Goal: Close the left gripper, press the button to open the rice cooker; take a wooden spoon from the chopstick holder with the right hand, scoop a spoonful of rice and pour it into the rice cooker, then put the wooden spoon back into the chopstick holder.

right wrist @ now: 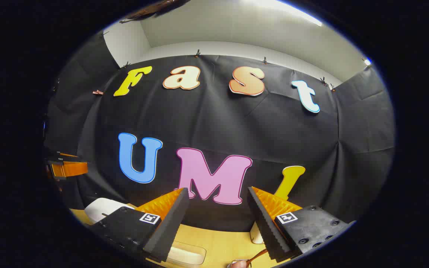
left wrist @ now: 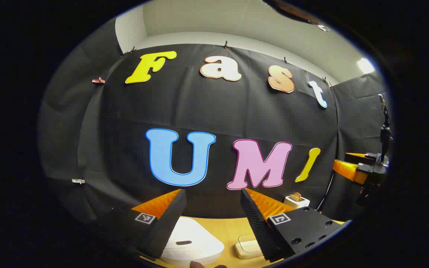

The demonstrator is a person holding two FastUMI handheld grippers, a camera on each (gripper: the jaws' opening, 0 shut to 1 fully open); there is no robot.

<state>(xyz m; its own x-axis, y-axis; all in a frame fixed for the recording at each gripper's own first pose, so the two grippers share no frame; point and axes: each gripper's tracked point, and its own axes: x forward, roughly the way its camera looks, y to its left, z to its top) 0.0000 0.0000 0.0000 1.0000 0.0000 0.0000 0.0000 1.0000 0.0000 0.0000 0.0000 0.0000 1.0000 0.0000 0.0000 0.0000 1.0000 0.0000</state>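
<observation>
The worktop [left wrist: 229,227] lies pale and wooden under both my claws, and everything on it looks untouched, so I judge the task has not begun. The biggest thing on it is the white rice cooker [left wrist: 194,242], and I will place the rest by it. Its lid is down, the dark slot on its top facing me, and it sits just below and between the fingers of my left claw [left wrist: 211,206], which hangs above it with the jaws spread wide and nothing between them; that claw must first be clenched before it can press the button. In the right gripper view the rice cooker shows again at the left edge of the worktop. To the right of the rice cooker, near it, sits a low pale box [left wrist: 248,247] with a lid; I guess it holds the rice, but I cannot tell. Farther right and back from the rice cooker stands a small white holder [left wrist: 296,201] with a wooden piece poking out, likely the chopstick holder with the spoon. My right claw [right wrist: 218,208] is well to the right of the rice cooker, raised, released, grasping nothing. All steps remain: button, spoon, scoop, pour, return.
</observation>
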